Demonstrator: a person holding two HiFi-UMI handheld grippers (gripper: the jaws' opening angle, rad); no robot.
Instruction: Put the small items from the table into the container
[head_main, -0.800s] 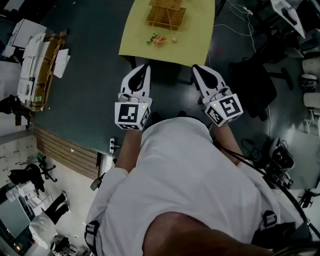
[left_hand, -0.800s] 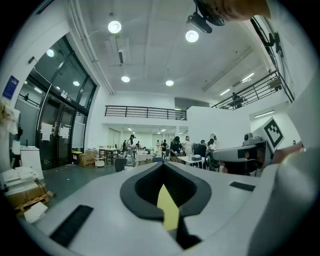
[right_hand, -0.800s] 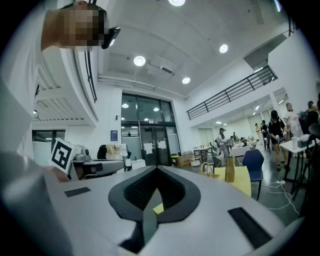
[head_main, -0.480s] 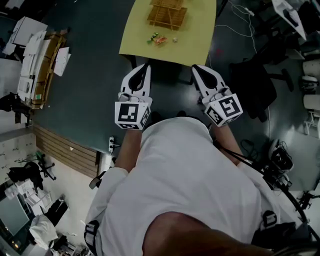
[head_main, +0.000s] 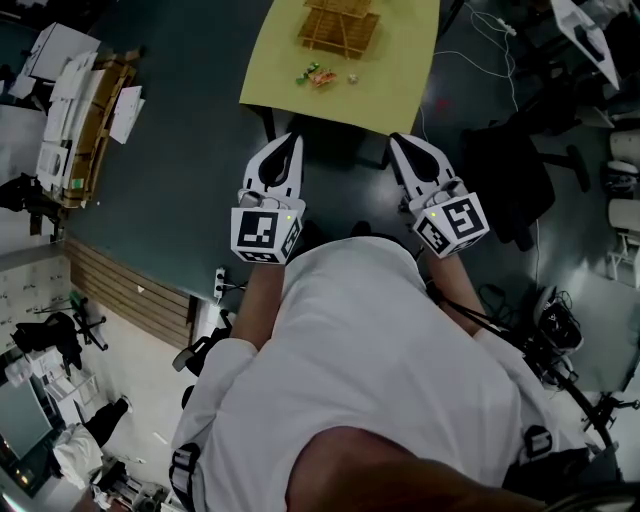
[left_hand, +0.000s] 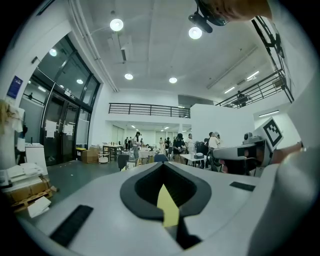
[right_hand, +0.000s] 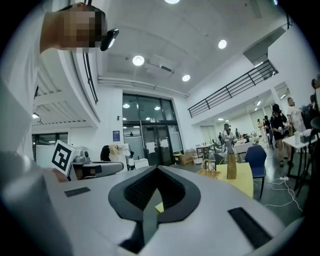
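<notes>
Head view high above, facing steeply down, gripper views level, facing forward, yellow table (head_main: 400, 90) shared.

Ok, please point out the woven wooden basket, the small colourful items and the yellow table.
woven wooden basket (head_main: 340, 28), head view, its middle.
small colourful items (head_main: 320, 78), head view, cluster's middle.
yellow table (head_main: 397, 85), head view, bare top, right side.

No words, brands or numbers can be read anywhere. The cube at the rear of the left gripper (head_main: 292, 137) and of the right gripper (head_main: 396, 139) bears only black-and-white square markers (head_main: 262, 231), patterns without letters. Far ahead of the right gripper, a blue sign (right_hand: 116, 135) beside glass doors (right_hand: 150, 142) is too small to read.
</notes>
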